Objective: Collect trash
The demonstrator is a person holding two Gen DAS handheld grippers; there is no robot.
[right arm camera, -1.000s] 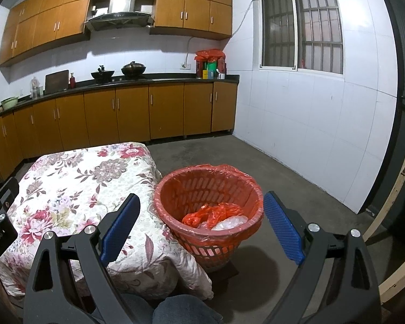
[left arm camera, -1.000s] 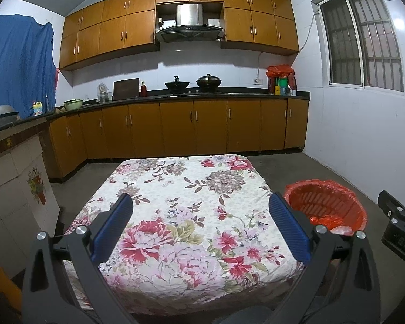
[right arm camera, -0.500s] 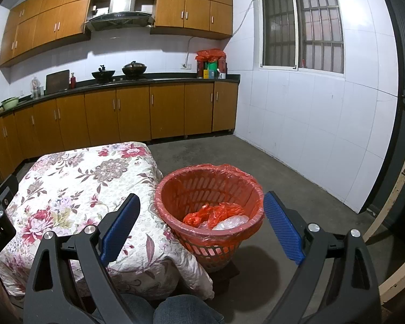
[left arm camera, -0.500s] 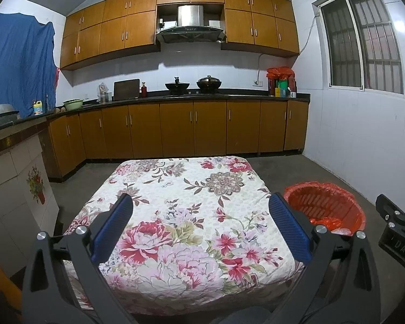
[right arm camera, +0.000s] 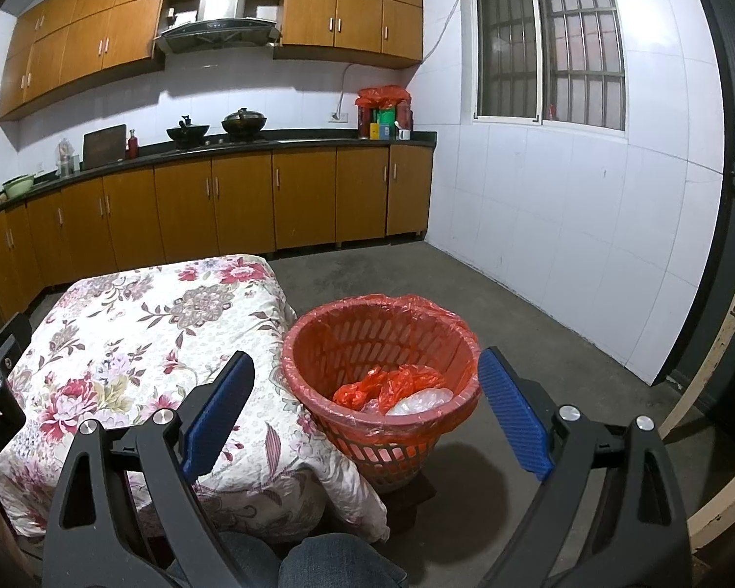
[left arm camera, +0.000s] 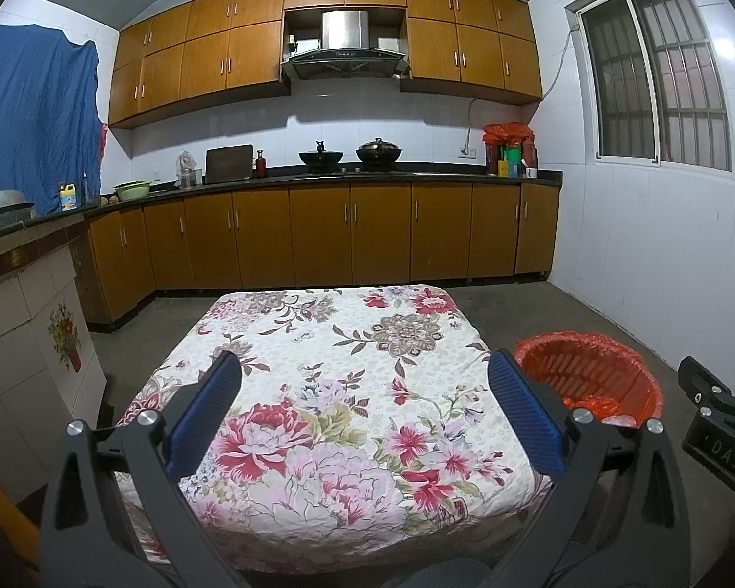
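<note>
Both tongs spread, empty: right (right arm camera: 365, 416) aimed at bin (right arm camera: 318, 343), left (left arm camera: 365, 419) over bare cloth (left arm camera: 338, 343)

A home kitchen, plainly lived in.

Orange-brown wooden cabinets (left arm camera: 348, 235) run above and below a dark stone bench (left arm camera: 416, 175), with a steel range hood (left arm camera: 345, 49) over two black lidded woks (left arm camera: 350, 153), white tiled walls (right arm camera: 563, 225) and a barred window (right arm camera: 549, 44).

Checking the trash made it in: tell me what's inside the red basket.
Inside the basket, lined with a red bag, lie a crumpled red plastic bag and clear plastic wrap. Anything beneath them is hidden.
</note>
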